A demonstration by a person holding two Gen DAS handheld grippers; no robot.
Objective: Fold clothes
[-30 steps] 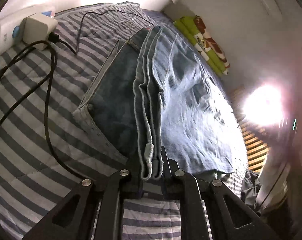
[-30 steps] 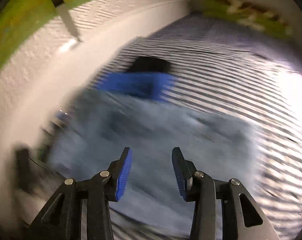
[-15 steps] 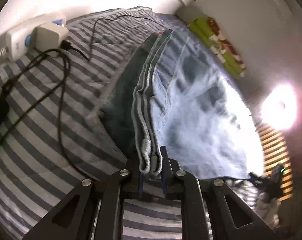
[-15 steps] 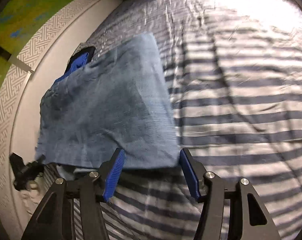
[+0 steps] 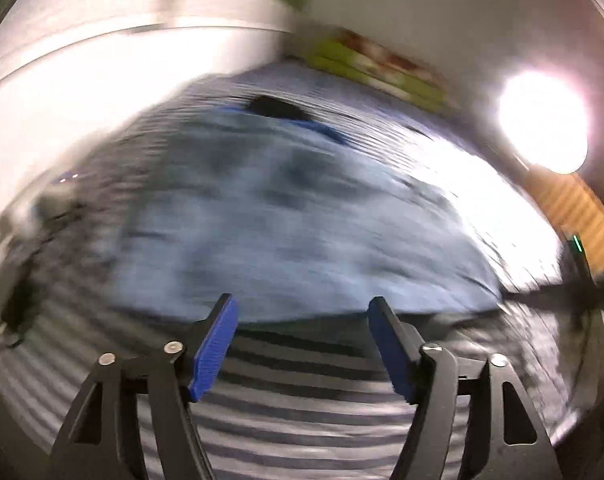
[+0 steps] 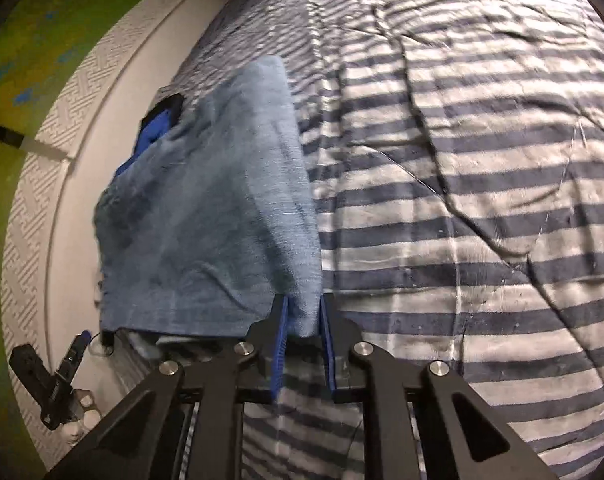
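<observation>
A: Where do the folded jeans (image 6: 206, 208) lie?

B: On the striped bed cover (image 6: 481, 208), alongside the white patterned headboard (image 6: 42, 208); a dark blue item (image 6: 154, 132) peeks out from under their far edge, on the headboard side.

A: And the tongs?

B: The right tongs (image 6: 303, 320) have just been closing and are narrow, their pads pinching the near corner of the jeans, the corner away from the headboard; the left tongs (image 5: 302, 344) have just been opening and stand wide with nothing between them, hanging over the near edge of the jeans (image 5: 302, 220).

A: How should the cloth handle?

B: Probably soft yet weighty; stacked denim layers likely sag and slide apart if lifted by one corner; a hold on both near corners, through all layers, seems safest.

A: What is unclear?

B: The left view is smeared by motion, so seams and edges dissolve; a bright lamp (image 5: 541, 120) washes out the cover beyond the jeans; the layers below the top fold are hidden; the dark blue item cannot be identified.
</observation>
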